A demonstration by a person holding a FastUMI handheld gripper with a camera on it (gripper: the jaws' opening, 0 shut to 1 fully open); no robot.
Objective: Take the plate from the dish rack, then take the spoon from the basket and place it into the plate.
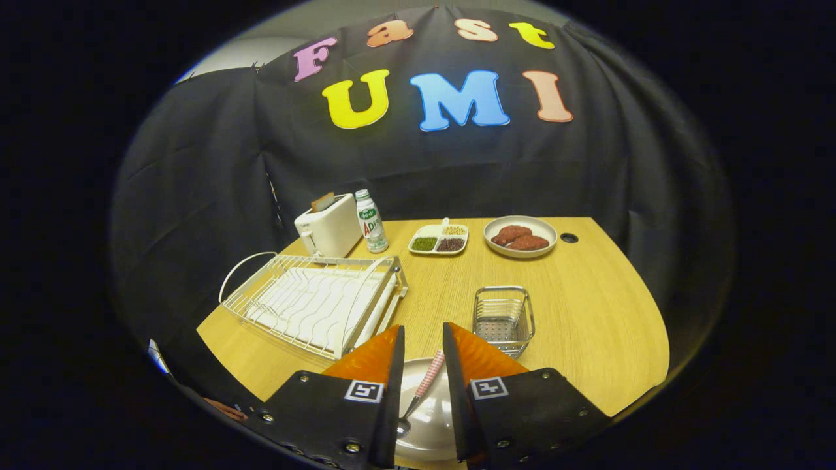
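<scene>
Spoon (421, 391) with a pink-checked handle is lying in the pale plate (428, 431), its handle slanting up toward the basket and its bowl resting low in the plate, close beside the left finger. The plate is sitting on the wooden table (588, 307) directly beneath the gripper (423, 343), showing through the gap between the two fingers. The fingers are standing slightly parted, with the spoon's handle showing in the gap between them; its top end is lying near the right finger, but whether either finger is touching it I cannot tell, so I cannot tell if the claw is grasping the spoon or has released it. Just ahead of the right finger, the wire basket (503, 320) is standing on the table. Beyond the left finger, the white dish rack (317, 300) is sitting with its slots bare. Farther back, a white toaster (326, 227) is holding a slice of bread, with a milk bottle (371, 220) just beside it. A divided tray (439, 239) of beans and a plate of meat (520, 236) are resting near the table's far edge.
</scene>
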